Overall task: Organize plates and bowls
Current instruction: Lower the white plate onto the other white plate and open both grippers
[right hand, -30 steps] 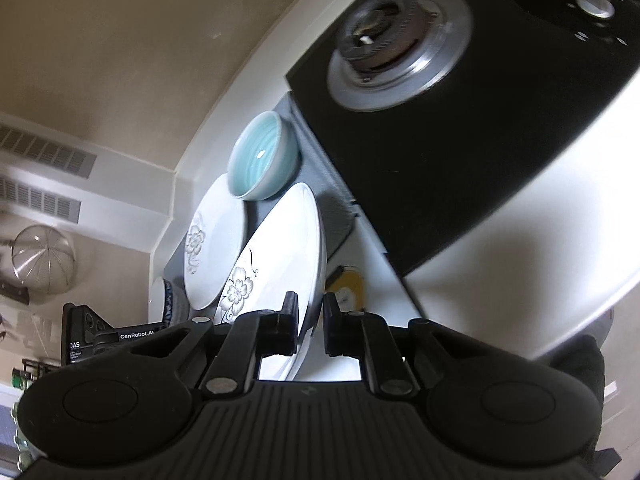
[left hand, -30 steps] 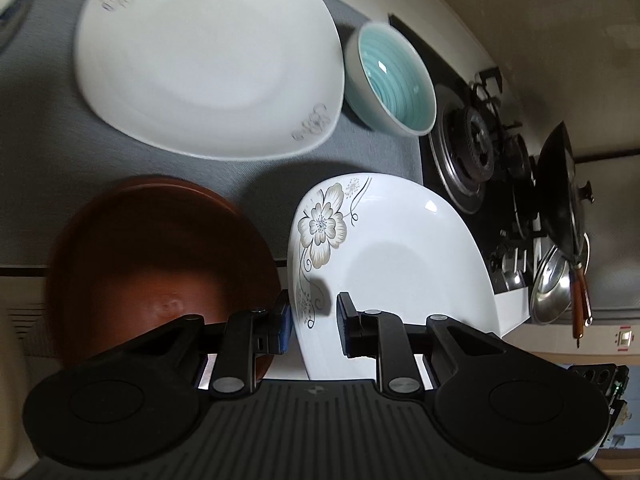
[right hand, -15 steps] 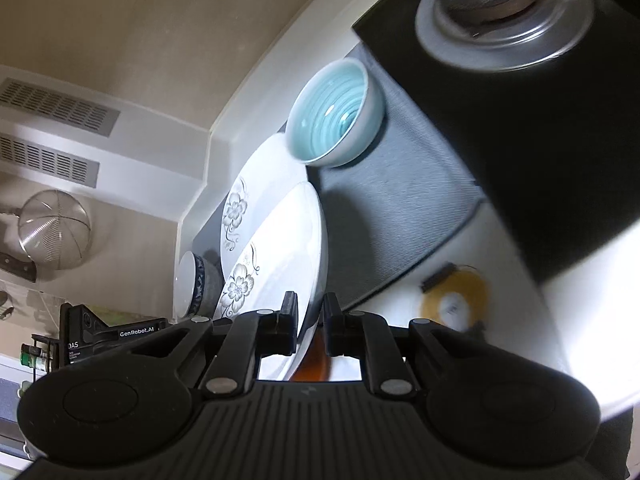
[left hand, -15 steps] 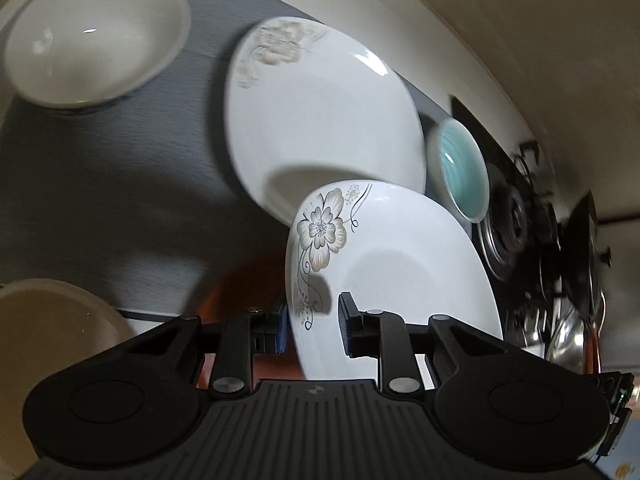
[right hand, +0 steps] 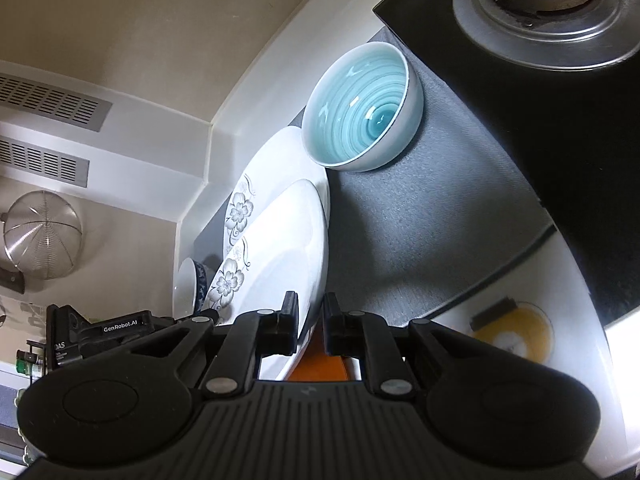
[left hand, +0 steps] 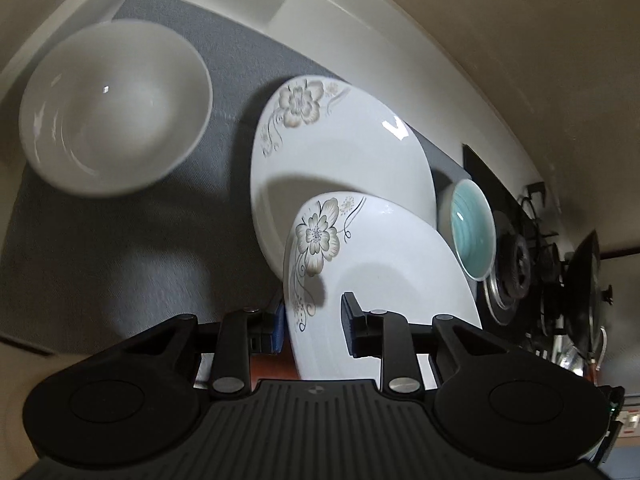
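Both grippers hold one white flower-patterned plate by opposite rims, lifted above the grey mat. My left gripper is shut on its near rim; my right gripper is shut on its other rim. A second matching flowered plate lies on the mat just beyond and partly under the held one; it also shows in the right wrist view. A turquoise bowl stands on the mat by the stove. A white bowl stands at the mat's left.
A brown plate shows below the held plate. A black gas stove with burner borders the mat on the right; a wok stands on it. A yellow tape roll lies on the white counter. Walls close behind.
Both grippers have carried the held plate away from over the brown plate towards the back, over the edge of the second flowered plate. The white bowl has come into the left view.
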Available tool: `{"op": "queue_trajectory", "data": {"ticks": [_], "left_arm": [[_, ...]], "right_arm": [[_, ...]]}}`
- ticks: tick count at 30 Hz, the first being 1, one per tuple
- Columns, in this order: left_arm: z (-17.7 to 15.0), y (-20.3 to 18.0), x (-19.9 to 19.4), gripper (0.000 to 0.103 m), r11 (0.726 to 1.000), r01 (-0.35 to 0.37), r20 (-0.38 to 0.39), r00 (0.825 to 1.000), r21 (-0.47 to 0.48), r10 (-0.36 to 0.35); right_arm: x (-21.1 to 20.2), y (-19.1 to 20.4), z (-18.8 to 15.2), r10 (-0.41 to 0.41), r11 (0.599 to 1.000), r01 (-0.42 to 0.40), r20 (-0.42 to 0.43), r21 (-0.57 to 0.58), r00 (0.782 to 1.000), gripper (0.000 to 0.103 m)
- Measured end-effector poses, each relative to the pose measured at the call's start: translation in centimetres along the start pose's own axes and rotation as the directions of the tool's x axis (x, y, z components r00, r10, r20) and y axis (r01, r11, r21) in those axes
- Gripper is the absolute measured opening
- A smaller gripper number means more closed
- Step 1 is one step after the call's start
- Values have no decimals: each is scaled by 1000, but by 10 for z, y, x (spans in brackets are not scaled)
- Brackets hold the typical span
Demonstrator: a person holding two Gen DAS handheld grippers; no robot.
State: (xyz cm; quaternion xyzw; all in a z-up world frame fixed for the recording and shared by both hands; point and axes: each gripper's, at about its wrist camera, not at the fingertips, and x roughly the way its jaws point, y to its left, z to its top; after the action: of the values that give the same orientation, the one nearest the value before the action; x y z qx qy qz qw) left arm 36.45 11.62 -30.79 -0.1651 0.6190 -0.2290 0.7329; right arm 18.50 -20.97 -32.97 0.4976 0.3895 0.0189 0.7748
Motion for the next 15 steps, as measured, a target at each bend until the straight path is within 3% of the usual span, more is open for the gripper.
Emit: {"op": "queue_trajectory", "data": {"ticks": [10, 15], "left_arm": [[23, 16, 14, 29, 999, -8, 20, 1000, -44, 9], [26, 29, 17, 32, 995, 31, 4, 1000, -90, -31]], "right_arm": [[27, 2, 5, -38, 999, 37, 22, 12, 999, 10], [38, 6, 11, -57, 998, 57, 39, 15, 998, 7]]}}
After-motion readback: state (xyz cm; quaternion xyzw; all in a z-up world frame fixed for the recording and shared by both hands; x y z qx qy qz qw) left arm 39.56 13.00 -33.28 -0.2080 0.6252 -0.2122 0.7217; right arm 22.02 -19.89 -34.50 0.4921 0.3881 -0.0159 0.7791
